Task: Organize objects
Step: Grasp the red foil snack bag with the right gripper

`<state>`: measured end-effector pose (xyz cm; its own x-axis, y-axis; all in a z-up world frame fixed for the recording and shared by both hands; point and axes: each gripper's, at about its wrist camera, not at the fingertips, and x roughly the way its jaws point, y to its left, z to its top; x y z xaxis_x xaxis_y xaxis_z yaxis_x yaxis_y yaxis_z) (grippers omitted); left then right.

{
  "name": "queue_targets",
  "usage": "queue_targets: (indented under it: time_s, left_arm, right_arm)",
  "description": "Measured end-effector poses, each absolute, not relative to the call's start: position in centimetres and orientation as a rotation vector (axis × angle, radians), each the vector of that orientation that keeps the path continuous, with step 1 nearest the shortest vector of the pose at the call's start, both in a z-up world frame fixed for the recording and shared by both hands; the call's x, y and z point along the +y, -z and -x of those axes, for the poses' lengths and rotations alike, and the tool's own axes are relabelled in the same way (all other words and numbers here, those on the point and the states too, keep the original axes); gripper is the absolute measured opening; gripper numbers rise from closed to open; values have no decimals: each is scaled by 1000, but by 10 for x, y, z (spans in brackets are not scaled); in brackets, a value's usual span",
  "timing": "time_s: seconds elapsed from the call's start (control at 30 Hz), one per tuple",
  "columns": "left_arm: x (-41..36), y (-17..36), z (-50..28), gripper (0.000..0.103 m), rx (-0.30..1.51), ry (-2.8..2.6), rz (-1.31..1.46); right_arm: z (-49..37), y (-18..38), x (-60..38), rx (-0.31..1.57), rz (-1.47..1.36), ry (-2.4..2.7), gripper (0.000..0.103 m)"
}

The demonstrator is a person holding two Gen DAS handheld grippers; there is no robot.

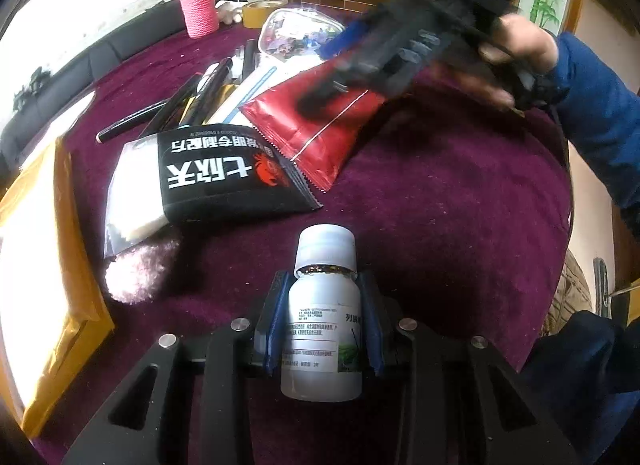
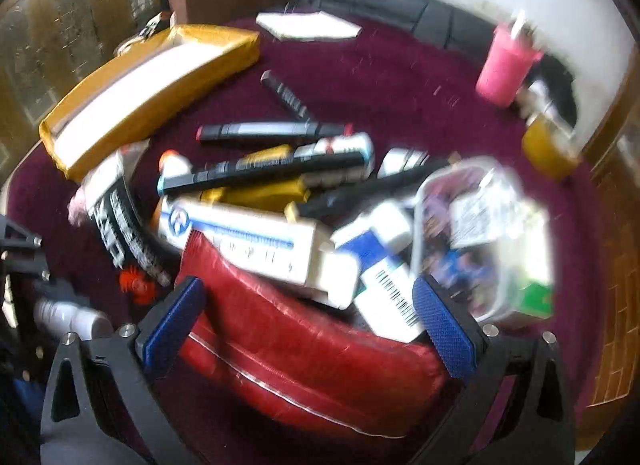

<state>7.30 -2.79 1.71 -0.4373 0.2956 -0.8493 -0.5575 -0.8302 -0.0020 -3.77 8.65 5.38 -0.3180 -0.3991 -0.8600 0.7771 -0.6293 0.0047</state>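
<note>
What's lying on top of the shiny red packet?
In the right wrist view, a long white box with blue print lies across the red packet's far end, with a smaller blue-and-white box beside it. What the packet hides underneath cannot be seen.

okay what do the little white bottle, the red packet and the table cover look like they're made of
White bottle: likely plastic, matte and slightly see-through, with a printed paper label. Red packet: probably foil-lined film, shown by its glossy, crinkled surface and zigzag-cut edge. Table cover: dark purple fabric with a fuzzy pile, velvet-like.

Right gripper (image 2: 308, 325), fingers apart, hovers above red pouch (image 2: 304, 365).
</note>
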Motion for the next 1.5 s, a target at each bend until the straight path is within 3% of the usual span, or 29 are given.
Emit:
queue_targets:
  time_s: [0.3, 0.4, 0.43, 0.47, 0.53, 0.57, 0.67, 0.8, 0.87, 0.9, 1.07, 1.13, 1.23, 1.37, 1.5]
  left_arm:
    - [-30, -19, -72, 30, 338, -2280, 1271]
    - [-30, -19, -72, 30, 340, -2284, 1271]
    - [-31, -18, -71, 30, 340, -2287, 1268]
    - [-32, -19, -69, 30, 337, -2287, 1269]
    - [-35, -19, -70, 30, 323, -2289, 1272]
    - [-37, -20, -70, 30, 322, -2291, 1273]
    - [-41, -19, -70, 30, 306, -2294, 1273]
    - [-41, -20, -72, 30, 319, -2295, 1272]
    - [-41, -20, -74, 30, 330, -2293, 1273]
    - [-42, -20, -74, 30, 328, -2292, 1276]
    - [-40, -20, -75, 30, 333, -2299, 1280]
    - [-39, -20, -76, 30, 348, -2299, 1281]
    - [-39, -20, -75, 30, 351, -2296, 1280]
    - [-42, -20, -72, 30, 314, -2308, 1279]
    - [-43, -20, -67, 30, 256, -2334, 1275]
  right_arm:
    - [-33, -37, 98, 860, -1109, 1880, 102]
    - [-41, -28, 92, 949, -1072, 1889, 88]
    - [-40, -30, 91, 930, -1075, 1891, 70]
    - [-37, -32, 93, 914, -1097, 1906, 60]
    - [-34, -41, 99, 846, -1139, 1908, 44]
    - [-35, -45, 102, 805, -1155, 1899, 41]
    - [-41, -51, 104, 733, -1196, 1858, 42]
    - [-43, -61, 108, 777, -1104, 1843, 46]
    - [-46, -62, 102, 922, -1025, 1863, 72]
    - [-48, -60, 97, 1003, -982, 1858, 75]
    - [-29, -42, 76, 1127, -987, 1704, 78]
    - [-16, -33, 73, 1083, -1057, 1623, 79]
    - [17, -29, 82, 866, -1220, 1584, 78]
    - [18, -33, 98, 746, -1251, 1751, 59]
    - [-7, -38, 107, 683, -1270, 1995, 50]
